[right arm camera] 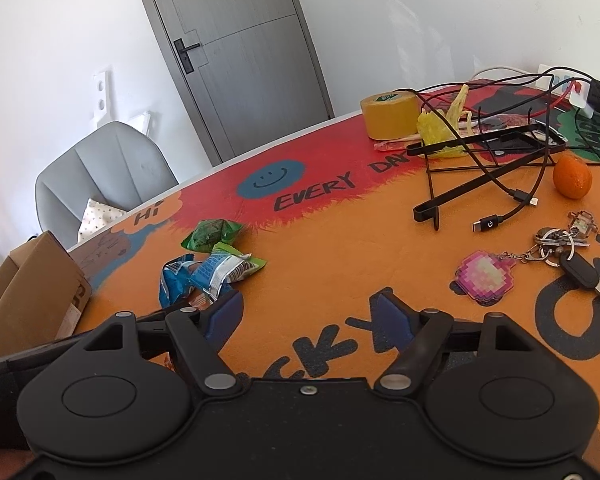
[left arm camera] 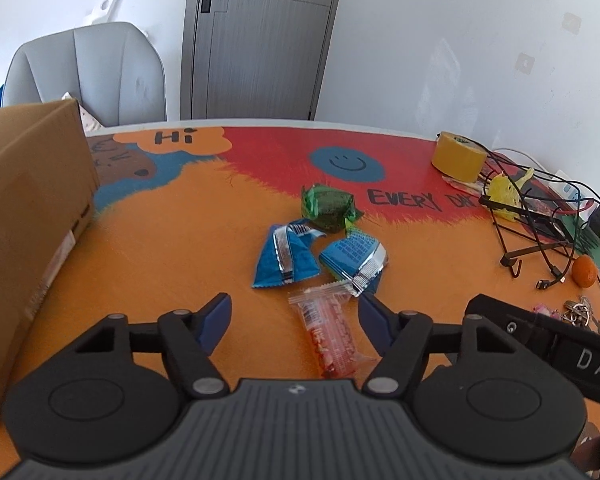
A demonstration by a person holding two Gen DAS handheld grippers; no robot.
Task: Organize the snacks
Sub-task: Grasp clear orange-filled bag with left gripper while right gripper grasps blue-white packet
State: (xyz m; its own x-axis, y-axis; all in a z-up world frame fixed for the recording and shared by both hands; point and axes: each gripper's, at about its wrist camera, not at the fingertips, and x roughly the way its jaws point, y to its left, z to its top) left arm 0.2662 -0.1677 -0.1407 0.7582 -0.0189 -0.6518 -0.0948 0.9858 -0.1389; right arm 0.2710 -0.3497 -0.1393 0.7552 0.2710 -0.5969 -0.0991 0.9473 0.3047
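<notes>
Left wrist view: a cardboard box [left arm camera: 28,216] walls the bench [left arm camera: 160,248] at left, with bare orange surface between it and the snack cluster at centre; cables, a wire stand [left arm camera: 532,236] and tape roll [left arm camera: 458,156] crowd the far right edge; the mat reads "Hi" and "EVERY DA..."; the right wrist view adds "CAT" lettering beside keys [right arm camera: 560,240]; left claw [left arm camera: 294,312] stands half open, the clear red-filled packet [left arm camera: 330,330] between its fingers, untouched; two blue packets [left arm camera: 288,256] and a green one [left arm camera: 328,206] lie just beyond; right claw [right arm camera: 310,310] gapes empty over bare mat.
</notes>
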